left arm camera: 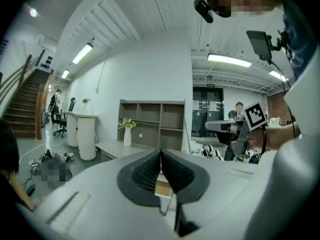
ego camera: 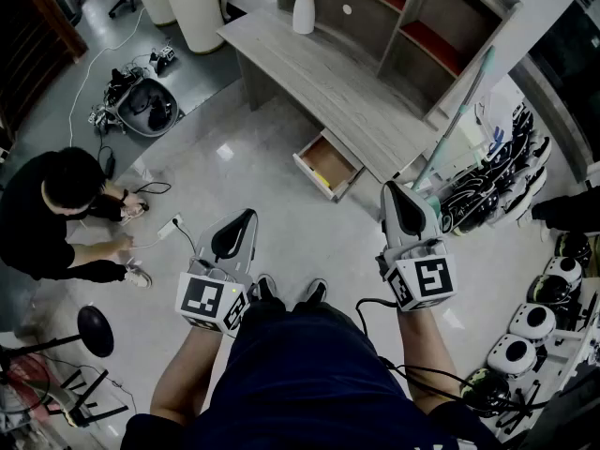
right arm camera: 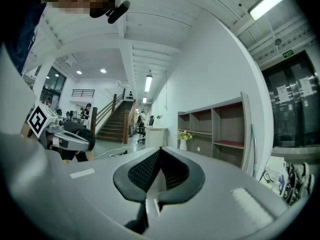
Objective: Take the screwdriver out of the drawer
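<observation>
An open wooden drawer (ego camera: 328, 164) sticks out from under the long grey desk (ego camera: 323, 73), a few steps ahead of me. Its inside looks brown, with a yellowish strip along one edge; I cannot make out a screwdriver in it. My left gripper (ego camera: 247, 216) is held out in front of my left knee, its black pads touching, nothing between them. My right gripper (ego camera: 392, 188) is held level at the right, also shut and holding nothing. In the left gripper view the left gripper (left arm camera: 160, 153) has its tips together, with the drawer (left arm camera: 162, 188) showing below them. In the right gripper view the right gripper (right arm camera: 160, 149) is shut.
A white vase (ego camera: 303, 7) stands on the desk's far end, with a shelf unit (ego camera: 422, 17) behind. A long-handled mop (ego camera: 459, 111) leans by the desk's right end. Shoes and helmets (ego camera: 497, 181) crowd the right side. A person in black (ego camera: 52, 214) crouches at left among cables.
</observation>
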`<state>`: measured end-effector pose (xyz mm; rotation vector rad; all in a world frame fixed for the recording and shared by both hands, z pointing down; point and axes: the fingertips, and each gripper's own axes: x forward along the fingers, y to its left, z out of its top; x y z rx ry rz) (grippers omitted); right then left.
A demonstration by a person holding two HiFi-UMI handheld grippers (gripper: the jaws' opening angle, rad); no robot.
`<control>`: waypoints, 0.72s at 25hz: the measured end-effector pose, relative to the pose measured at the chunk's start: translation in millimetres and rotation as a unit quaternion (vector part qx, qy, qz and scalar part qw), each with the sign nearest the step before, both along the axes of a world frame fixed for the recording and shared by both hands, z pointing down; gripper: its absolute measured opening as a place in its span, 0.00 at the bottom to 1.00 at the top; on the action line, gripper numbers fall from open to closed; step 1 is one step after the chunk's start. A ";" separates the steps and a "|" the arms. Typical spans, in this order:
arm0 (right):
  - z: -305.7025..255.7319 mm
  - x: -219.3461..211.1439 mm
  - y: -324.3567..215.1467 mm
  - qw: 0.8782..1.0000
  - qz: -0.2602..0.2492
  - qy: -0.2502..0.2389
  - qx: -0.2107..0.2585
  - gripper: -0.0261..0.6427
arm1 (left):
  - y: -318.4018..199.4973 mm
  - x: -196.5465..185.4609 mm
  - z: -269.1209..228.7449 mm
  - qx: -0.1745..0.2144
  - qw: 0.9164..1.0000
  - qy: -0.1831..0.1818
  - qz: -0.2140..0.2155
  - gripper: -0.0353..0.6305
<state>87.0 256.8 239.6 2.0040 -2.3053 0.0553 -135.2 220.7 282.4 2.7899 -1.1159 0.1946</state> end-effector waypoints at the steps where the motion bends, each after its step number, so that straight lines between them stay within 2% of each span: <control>1: 0.0 3.5 1.9 1.000 -0.001 -0.001 0.000 0.05 | 2.2 3.3 -0.6 0.001 1.000 -0.001 -0.001 0.06; 7: 6.2 27.4 8.7 1.000 -0.008 -0.007 -0.006 0.05 | 14.2 23.9 -1.8 0.002 1.000 -0.002 -0.010 0.06; 13: 29.4 47.2 0.6 0.998 -0.003 -0.046 -0.031 0.05 | 24.3 34.2 9.2 -0.008 1.000 -0.015 -0.016 0.06; 18: 37.8 49.9 -13.1 0.998 -0.009 -0.045 -0.043 0.05 | 9.2 33.7 13.1 -0.018 0.999 -0.016 -0.027 0.06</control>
